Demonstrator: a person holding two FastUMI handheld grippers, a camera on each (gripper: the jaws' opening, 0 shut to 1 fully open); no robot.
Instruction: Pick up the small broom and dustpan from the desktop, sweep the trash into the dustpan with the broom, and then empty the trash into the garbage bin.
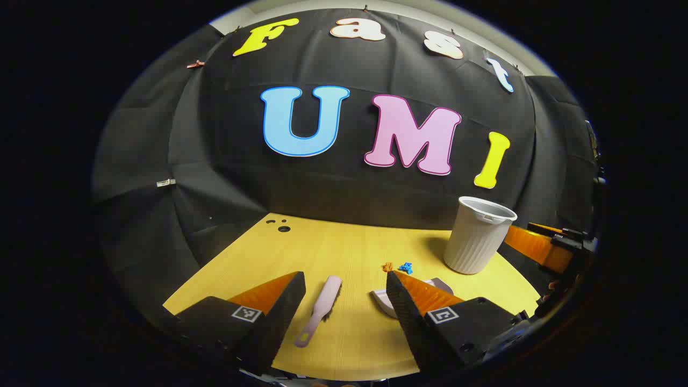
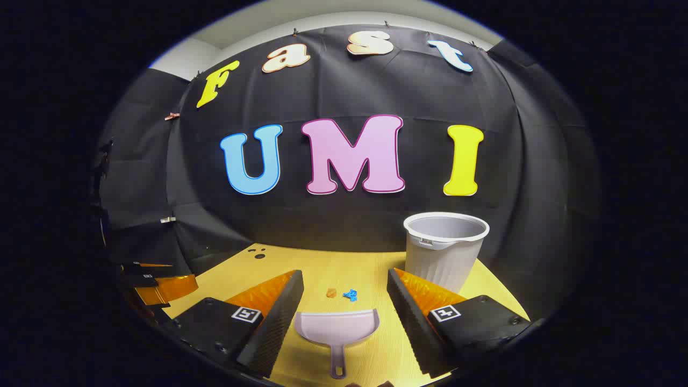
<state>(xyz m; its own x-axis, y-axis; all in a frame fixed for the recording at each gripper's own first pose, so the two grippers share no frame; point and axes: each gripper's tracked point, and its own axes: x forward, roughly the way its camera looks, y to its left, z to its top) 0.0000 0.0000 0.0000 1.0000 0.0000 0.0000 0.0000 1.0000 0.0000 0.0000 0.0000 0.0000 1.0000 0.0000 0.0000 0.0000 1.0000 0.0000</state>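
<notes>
Two trash bits (image 2: 340,293) lie before the bare dustpan (image 2: 337,325); bin (image 2: 445,248) upright; both grippers (image 1: 344,301) (image 2: 344,301) released.

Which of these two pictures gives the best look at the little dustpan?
The right gripper view: the dustpan lies whole on the desk between that gripper's open fingers, pan and handle both plain. In the left gripper view, the dustpan is mostly hidden behind one finger, with just edges peeking out.

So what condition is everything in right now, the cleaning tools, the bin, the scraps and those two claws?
Small pink plastic broom: lying flat on the yellow desktop, not held.
Pale pink plastic dustpan: lying flat, empty.
Ribbed grey plastic bin: upright, open-topped.
Orange and blue scraps: loose on the desktop, unswept.
Left claw: open.
Right claw: open.
</notes>
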